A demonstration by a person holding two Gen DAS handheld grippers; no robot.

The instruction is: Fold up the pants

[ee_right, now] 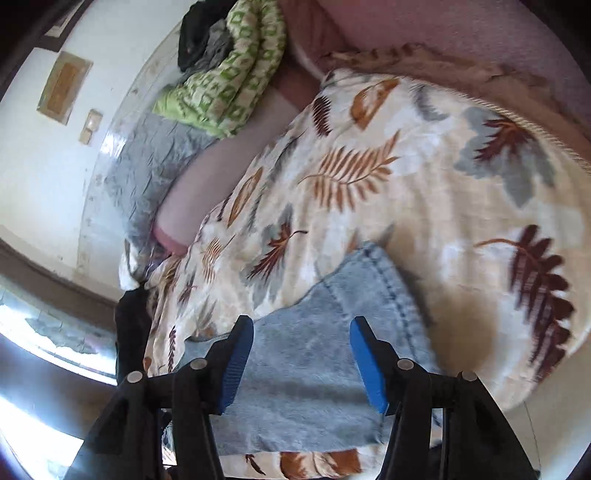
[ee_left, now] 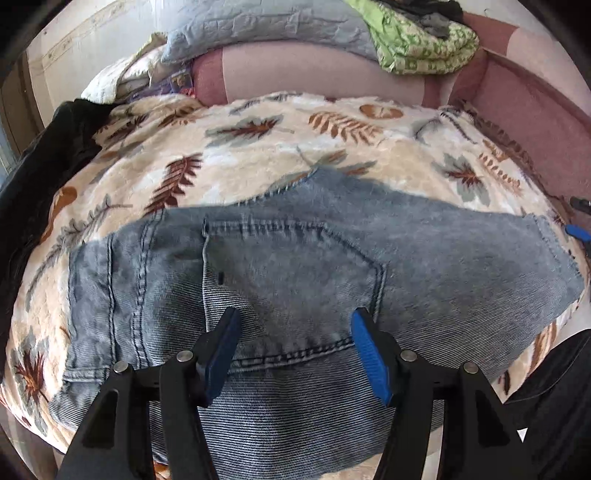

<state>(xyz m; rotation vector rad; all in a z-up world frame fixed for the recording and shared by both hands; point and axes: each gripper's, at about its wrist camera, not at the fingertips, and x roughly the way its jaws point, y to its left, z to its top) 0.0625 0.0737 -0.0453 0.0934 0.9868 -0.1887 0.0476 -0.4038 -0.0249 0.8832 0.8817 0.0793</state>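
Light blue denim pants (ee_left: 280,273) lie flat on a leaf-patterned blanket (ee_left: 258,147), back pocket up, waistband at the left, leg end at the right. My left gripper (ee_left: 295,332) is open just above the pocket area, holding nothing. In the right wrist view the pants' leg end (ee_right: 317,354) lies under my right gripper (ee_right: 301,339), which is open and empty. A blue tip of the right gripper (ee_left: 578,232) shows at the right edge of the left wrist view.
Pink sofa cushions (ee_left: 314,74) back the blanket. A grey-blue pillow (ee_left: 266,26) and a green patterned quilt (ee_left: 424,40) lie on top. A dark garment (ee_left: 48,166) sits at the left. A white wall (ee_right: 44,147) lies beyond.
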